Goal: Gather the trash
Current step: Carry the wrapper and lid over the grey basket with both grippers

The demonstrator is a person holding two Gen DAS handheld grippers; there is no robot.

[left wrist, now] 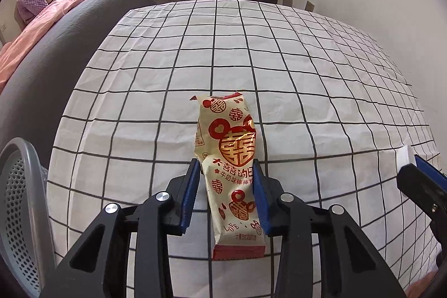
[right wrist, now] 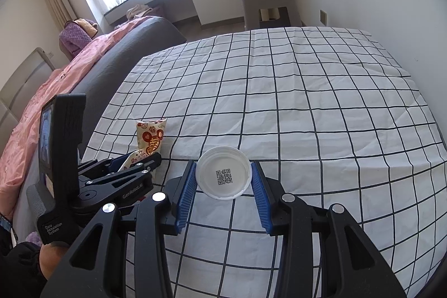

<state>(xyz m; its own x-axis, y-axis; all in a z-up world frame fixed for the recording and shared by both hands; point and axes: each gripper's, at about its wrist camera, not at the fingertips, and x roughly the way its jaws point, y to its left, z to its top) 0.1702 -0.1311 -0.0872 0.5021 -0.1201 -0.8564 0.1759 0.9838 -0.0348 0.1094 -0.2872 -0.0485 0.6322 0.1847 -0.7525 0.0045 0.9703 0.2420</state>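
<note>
Two trash items we count, both in our grippers over the checked tablecloth (left wrist: 279,60). Left gripper (left wrist: 226,172): clenched on the red-and-cream snack wrapper (left wrist: 232,158). Right gripper (right wrist: 223,180): clamped on the white plastic lid (right wrist: 222,176). Neither is binned yet; the grey perforated bin (left wrist: 19,200) stands just beside the table's left edge.

The counter (right wrist: 307,102) is covered with a white cloth with dark lines that make squares. A cream and red snack wrapper (left wrist: 232,166) lies on it near the front edge. The cloth has some wrinkles.
</note>
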